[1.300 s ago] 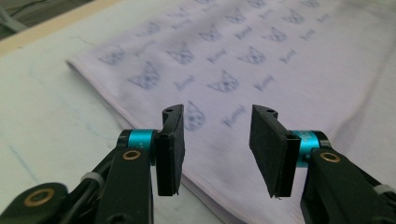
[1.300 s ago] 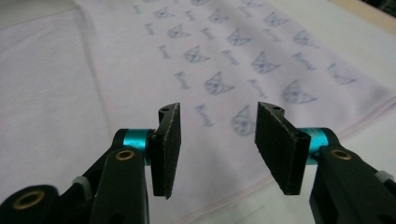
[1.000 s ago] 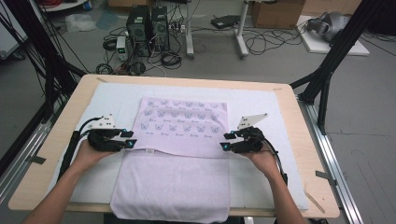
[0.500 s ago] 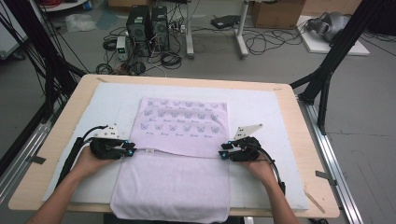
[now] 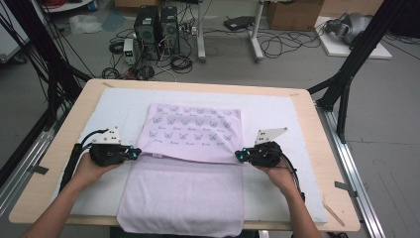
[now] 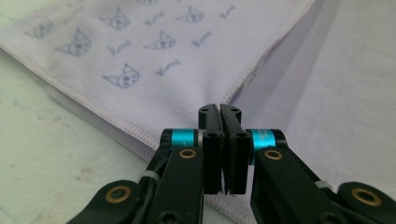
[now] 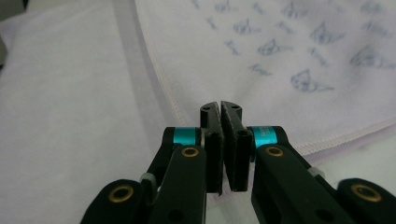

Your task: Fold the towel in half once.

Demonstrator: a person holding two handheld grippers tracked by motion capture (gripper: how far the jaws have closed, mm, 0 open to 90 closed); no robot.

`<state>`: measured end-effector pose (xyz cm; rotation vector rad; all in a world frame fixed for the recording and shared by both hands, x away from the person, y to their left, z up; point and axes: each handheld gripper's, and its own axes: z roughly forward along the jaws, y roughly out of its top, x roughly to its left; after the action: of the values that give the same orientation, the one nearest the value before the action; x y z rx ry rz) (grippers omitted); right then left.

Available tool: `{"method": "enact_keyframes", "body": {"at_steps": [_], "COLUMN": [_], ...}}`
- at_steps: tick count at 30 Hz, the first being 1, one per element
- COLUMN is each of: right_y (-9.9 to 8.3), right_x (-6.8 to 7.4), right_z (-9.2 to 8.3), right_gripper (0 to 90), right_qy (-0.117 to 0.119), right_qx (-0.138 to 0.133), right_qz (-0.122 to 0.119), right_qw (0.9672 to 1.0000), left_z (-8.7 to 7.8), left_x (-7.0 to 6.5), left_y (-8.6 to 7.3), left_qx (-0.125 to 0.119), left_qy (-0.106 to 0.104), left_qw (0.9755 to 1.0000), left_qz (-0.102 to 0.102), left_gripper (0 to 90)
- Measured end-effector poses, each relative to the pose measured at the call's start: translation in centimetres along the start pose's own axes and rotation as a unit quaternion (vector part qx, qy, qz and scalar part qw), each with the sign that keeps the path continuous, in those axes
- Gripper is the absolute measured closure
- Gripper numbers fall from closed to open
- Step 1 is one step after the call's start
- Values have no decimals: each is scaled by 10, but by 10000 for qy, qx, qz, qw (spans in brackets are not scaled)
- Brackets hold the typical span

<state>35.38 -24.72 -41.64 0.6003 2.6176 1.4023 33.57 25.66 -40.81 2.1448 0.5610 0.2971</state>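
A lilac towel [image 5: 183, 198] lies flat on the white mat, its far half folded over as a flap printed with small blue cat faces [image 5: 190, 131]. My left gripper [image 5: 136, 153] is at the flap's left near corner and my right gripper [image 5: 238, 156] at its right near corner. Both pairs of jaws have just been closing. In the left gripper view the jaws [image 6: 219, 109] are pressed together where the flap's hem [image 6: 254, 70] meets them. In the right gripper view the jaws [image 7: 220, 106] stand the same on the hem [image 7: 163, 79]. Each pinches the flap's corner.
A white mat [image 5: 282, 114] covers most of the wooden table [image 5: 319, 148]. Black frame posts [image 5: 346, 74] stand at both far corners. Computers [image 5: 156, 25], cables and boxes sit on the floor beyond the far edge.
Both grippers sank slightly toward the near edge of the printed flap and their jaws shut at its two corners. The towel lies as before.
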Motion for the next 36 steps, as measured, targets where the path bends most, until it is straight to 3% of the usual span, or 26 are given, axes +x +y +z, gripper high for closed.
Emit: {"method": "enact_keyframes", "body": {"at_steps": [6, 12, 14, 15, 18, 24, 28, 29, 32, 34, 36], "right_y": [16, 2, -5, -8, -15, -23, -26, -27, -29, -30, -29], "right_x": [29, 71, 80, 82, 82, 76, 73, 72, 72, 71, 70], "right_z": [-25, -41, -40, -39, -31, -4, 8, 11, 17, 16, 15], "right_gripper": [879, 861, 766, 751, 697, 625, 608, 609, 701, 846, 875], "right_qy": [130, 541, 599, 569, 524, 512, 537, 530, 522, 581, 608], "right_qx": [-4, -164, -129, -64, 96, 397, 596, 630, 789, 773, 765], "right_qz": [-365, -422, -394, -393, -366, -363, -311, -340, -411, -383, -361], "right_qw": [9992, 9975, 9973, 9976, 9979, 9972, 9963, 9960, 9947, 9946, 9946], "left_z": [-27, -53, -56, -56, -52, -26, -9, -8, -8, -9, -11], "left_x": [-26, -70, -76, -76, -73, -63, -61, -61, -63, -65, -67], "left_y": [1, -20, -26, -29, -33, -38, -46, -48, -49, -49, -47], "left_qx": [-127, -167, -172, -182, -123, 108, 436, 398, 314, 294, 324], "left_qy": [-5, -147, -144, -172, -174, -241, -315, -326, -306, -278, -223], "left_qw": [9998, 9993, 9993, 9994, 9997, 9996, 9985, 9987, 9990, 9991, 9991], "left_qz": [155, 306, 299, 239, 145, 30, -56, -47, -10, 94, 178], "left_gripper": [872, 858, 676, 619, 604, 621, 629, 636, 739, 856, 873]}}
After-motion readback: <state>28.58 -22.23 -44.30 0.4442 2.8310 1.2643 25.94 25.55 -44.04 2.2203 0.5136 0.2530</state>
